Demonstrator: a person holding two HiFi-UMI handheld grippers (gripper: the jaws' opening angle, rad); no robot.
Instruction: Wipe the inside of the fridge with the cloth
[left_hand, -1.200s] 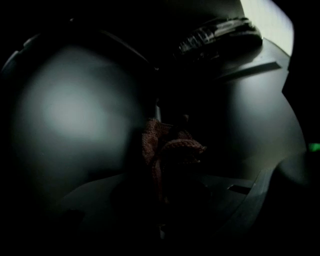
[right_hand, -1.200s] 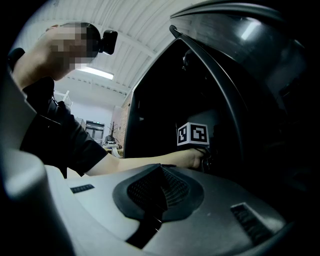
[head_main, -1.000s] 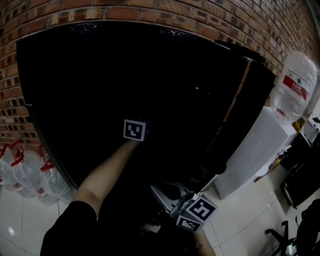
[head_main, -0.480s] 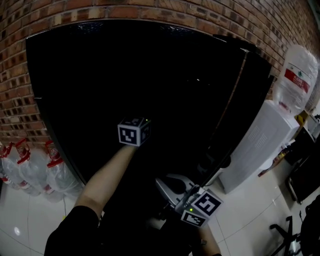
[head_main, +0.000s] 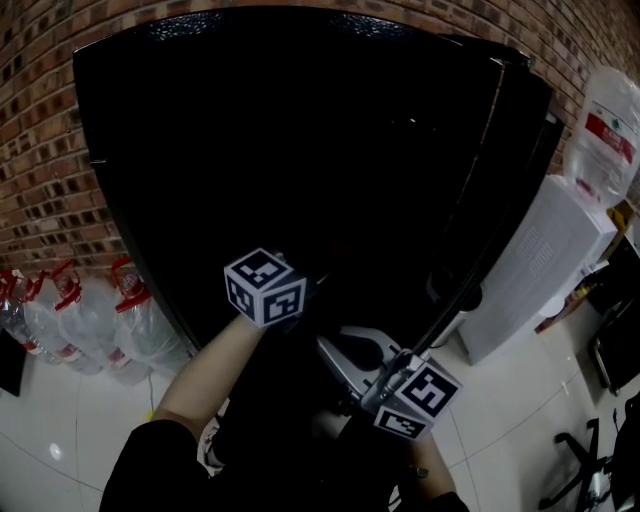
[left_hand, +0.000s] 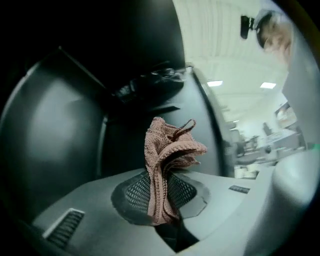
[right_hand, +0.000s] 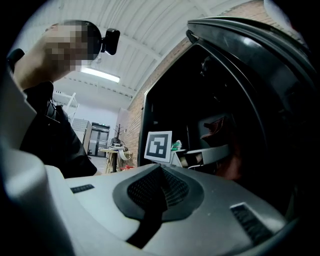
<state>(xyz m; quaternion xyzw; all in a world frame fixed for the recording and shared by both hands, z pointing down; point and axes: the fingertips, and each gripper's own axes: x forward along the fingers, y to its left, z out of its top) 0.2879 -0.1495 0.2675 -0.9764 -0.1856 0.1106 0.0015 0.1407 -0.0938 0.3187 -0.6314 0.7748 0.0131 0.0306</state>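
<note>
Currently, a bunched pink cloth (left_hand: 169, 152) is clamped in the left gripper (left_hand: 161, 215) before the dark open fridge (head_main: 300, 130); the right gripper (right_hand: 159, 192) is held closed, empty.

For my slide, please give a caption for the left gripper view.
Left gripper shut on a pink cloth, pointing into the dark fridge.

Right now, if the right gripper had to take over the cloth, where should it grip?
Probably the bunched upper part of the cloth, coming in from ahead of the left gripper. Its shut jaws pinch the lower end, which leaves the upper folds standing free and clear of them.
</note>
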